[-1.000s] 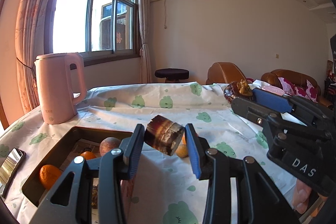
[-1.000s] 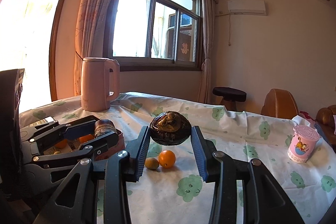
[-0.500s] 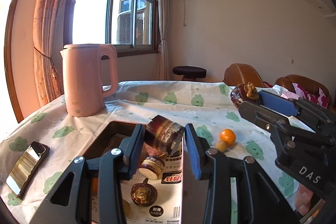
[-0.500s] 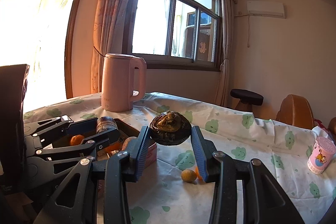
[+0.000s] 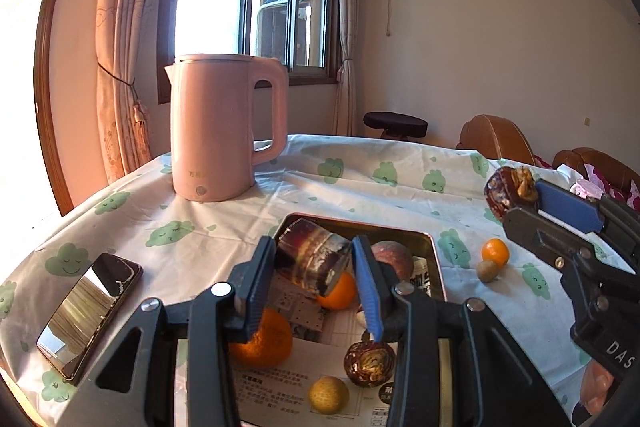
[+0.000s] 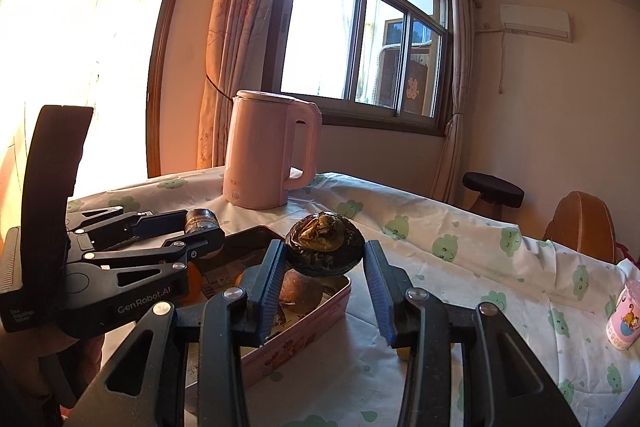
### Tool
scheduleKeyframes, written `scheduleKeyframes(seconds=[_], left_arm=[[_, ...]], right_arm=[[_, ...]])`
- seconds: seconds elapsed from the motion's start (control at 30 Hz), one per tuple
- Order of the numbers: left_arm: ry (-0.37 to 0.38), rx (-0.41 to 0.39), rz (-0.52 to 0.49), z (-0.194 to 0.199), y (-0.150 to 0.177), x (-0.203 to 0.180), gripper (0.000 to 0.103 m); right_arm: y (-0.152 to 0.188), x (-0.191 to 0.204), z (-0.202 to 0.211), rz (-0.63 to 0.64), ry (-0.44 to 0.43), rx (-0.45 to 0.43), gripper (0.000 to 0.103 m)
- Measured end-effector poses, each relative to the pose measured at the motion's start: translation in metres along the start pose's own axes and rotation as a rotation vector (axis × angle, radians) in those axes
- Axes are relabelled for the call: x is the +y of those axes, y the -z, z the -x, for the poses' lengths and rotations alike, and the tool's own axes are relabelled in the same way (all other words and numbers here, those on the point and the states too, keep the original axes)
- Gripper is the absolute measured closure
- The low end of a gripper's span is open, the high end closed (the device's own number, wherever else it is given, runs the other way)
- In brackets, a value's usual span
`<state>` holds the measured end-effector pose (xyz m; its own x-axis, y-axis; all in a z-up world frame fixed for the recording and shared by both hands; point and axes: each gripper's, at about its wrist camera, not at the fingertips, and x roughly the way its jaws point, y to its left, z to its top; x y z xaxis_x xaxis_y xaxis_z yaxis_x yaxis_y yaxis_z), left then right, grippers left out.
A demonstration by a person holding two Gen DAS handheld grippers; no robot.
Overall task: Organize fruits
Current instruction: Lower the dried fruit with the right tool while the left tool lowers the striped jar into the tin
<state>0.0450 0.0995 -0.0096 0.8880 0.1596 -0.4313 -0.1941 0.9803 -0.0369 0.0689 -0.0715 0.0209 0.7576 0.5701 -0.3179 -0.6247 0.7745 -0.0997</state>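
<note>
The left hand-held gripper [image 5: 314, 273] is clamped on a dark cylindrical fruit piece [image 5: 314, 263], held above the pink tin tray [image 5: 434, 259] on the surface [image 5: 360, 195]. The right hand-held gripper [image 6: 325, 269] is clamped on a dark round wrinkled fruit [image 6: 325, 249] over the tray's near edge. Oranges [image 5: 262, 339] and a peach [image 5: 392, 259] lie in the tray; a small orange [image 5: 495, 251] sits just beside it.
</note>
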Motion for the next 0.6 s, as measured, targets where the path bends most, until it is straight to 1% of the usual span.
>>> scheduleKeyframes(seconds=[0.6], left_arm=[[-0.023,0.063,-0.002,-0.012,0.007,0.011,0.062]], right_arm=[[0.007,0.029,-0.026,0.034,-0.053,0.082,0.061]])
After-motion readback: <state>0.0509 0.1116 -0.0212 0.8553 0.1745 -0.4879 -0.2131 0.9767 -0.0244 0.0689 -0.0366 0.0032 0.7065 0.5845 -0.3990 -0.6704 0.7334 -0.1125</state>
